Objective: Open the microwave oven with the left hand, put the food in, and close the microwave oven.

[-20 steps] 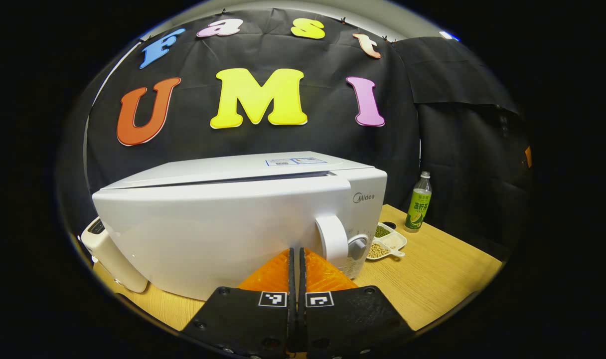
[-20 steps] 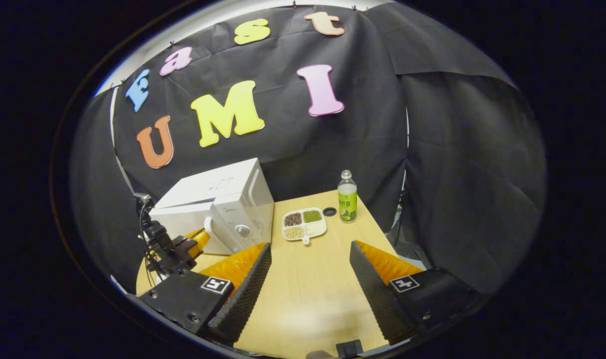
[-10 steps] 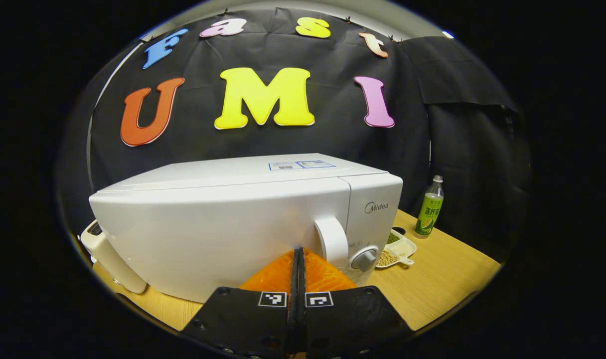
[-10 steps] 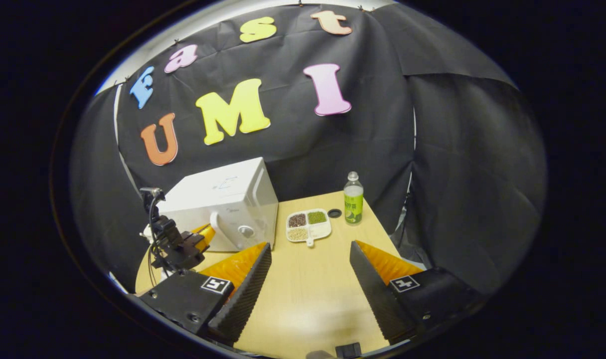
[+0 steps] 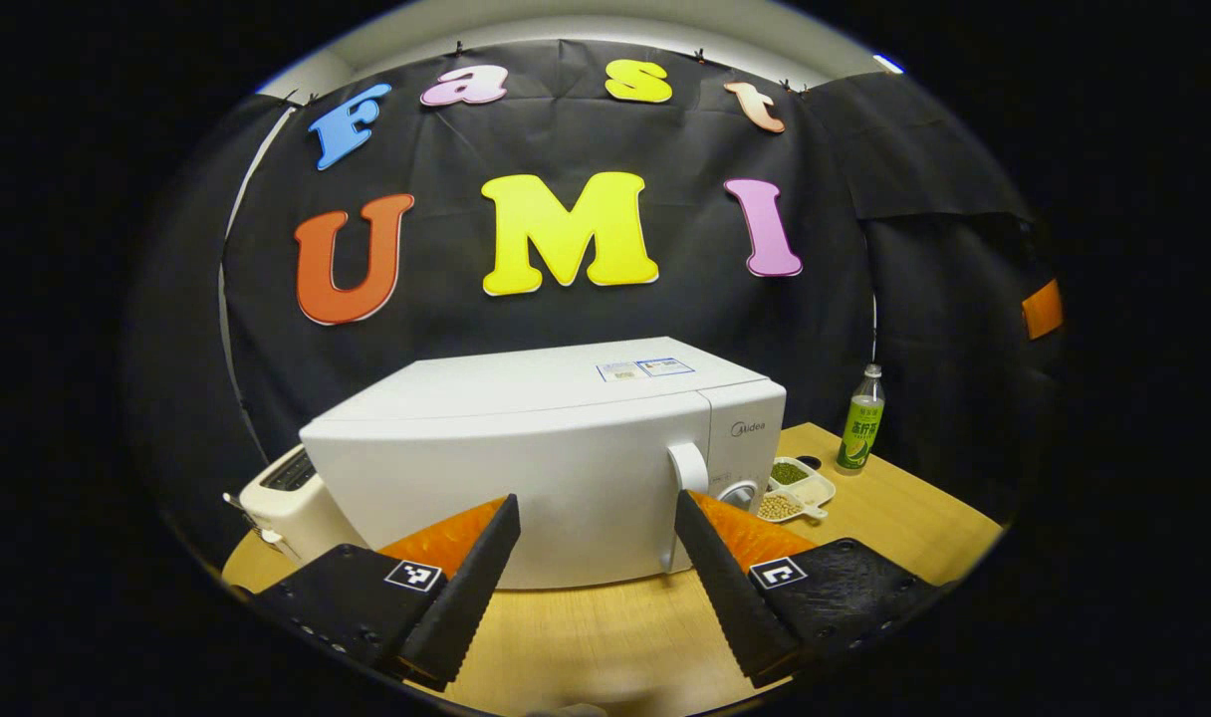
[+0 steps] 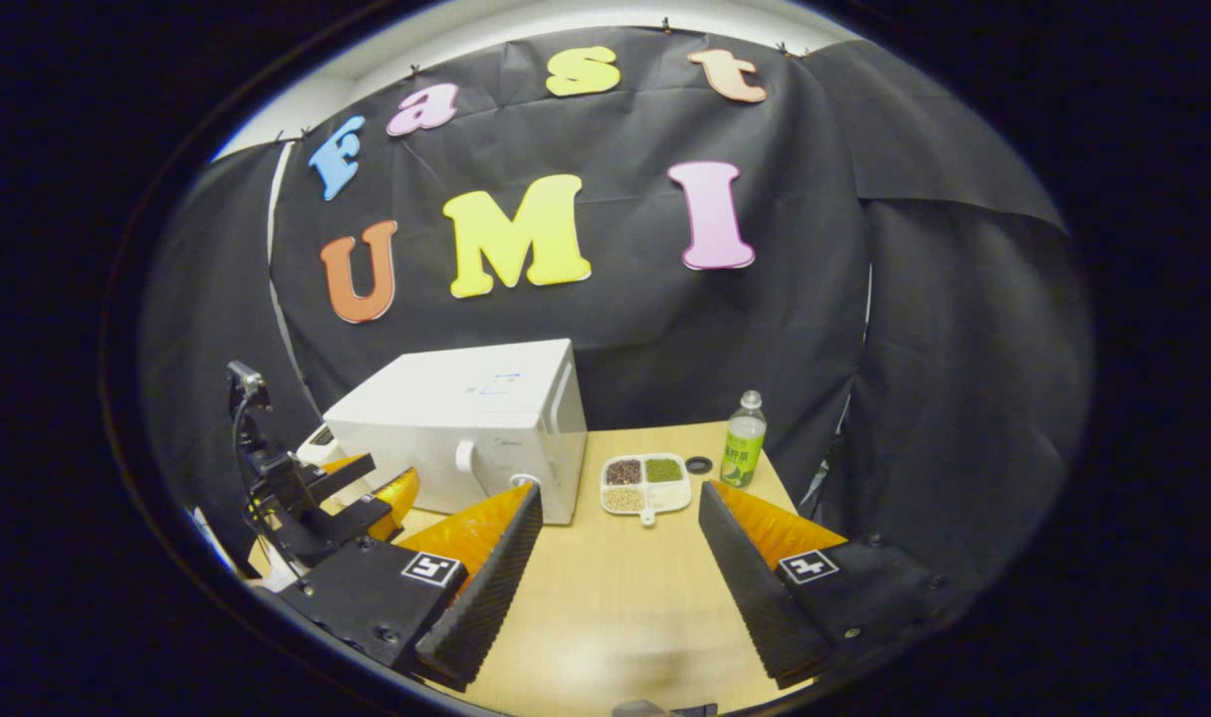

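Microwave oven, white and boxy (image 5: pixel 556 458), sits on my wooden desk (image 5: pixel 894 518) with its door shut, so I cannot see what is inside. My left claw (image 5: pixel 594 543) hangs spread wide before the door's white handle (image 5: pixel 687 468). My right claw (image 6: pixel 615 533) gapes wide, empty, near a white divided dish of beans (image 6: pixel 645 483).

Bare table (image 6: pixel 605 607) lies before the microwave (image 6: pixel 466 438); a divided dish (image 6: pixel 646 483) and a bottle (image 6: pixel 742 453) stand to its right.
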The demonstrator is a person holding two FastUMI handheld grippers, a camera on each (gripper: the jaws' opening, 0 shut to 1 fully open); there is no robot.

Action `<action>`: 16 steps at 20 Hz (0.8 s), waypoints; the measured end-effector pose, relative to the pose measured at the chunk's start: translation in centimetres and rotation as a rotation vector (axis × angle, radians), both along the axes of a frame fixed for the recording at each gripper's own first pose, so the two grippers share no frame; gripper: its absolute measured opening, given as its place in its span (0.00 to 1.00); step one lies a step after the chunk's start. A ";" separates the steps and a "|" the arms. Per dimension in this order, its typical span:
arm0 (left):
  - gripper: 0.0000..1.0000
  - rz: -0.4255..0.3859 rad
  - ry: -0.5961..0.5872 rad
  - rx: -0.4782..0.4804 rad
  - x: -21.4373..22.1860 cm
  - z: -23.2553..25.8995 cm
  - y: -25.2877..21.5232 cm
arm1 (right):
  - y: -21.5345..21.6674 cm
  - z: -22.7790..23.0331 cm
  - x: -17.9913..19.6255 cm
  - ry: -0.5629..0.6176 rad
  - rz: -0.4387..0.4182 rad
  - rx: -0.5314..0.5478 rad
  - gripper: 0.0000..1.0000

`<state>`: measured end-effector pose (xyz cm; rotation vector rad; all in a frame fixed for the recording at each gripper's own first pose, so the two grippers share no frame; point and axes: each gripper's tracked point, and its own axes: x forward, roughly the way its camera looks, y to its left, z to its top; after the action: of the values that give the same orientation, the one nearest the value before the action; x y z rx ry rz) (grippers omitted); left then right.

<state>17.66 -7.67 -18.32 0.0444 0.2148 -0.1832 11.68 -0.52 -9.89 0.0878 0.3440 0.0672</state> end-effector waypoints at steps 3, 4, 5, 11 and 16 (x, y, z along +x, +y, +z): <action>0.96 0.046 -0.009 -0.002 -2.8 2.4 2.2 | 2.2 0.6 0.4 -0.040 0.027 -0.012 1.00; 0.97 0.060 -0.008 -0.007 -3.9 3.2 2.9 | 2.8 0.9 0.2 -0.052 0.037 -0.012 0.92; 0.97 0.060 -0.015 -0.016 -4.9 3.9 3.2 | 3.3 1.1 0.2 -0.066 0.041 -0.015 1.00; 0.96 0.089 -0.058 -0.050 -10.4 9.0 6.6 | 5.2 2.9 -1.6 -0.145 0.037 -0.044 0.92; 0.96 0.104 -0.065 -0.057 -13.6 11.2 9.0 | 5.7 4.4 -4.2 -0.213 0.007 -0.080 0.92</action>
<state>4.10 1.28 -7.17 -0.0172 0.1469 -0.0836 7.46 5.16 -5.47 0.0001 0.1335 0.0694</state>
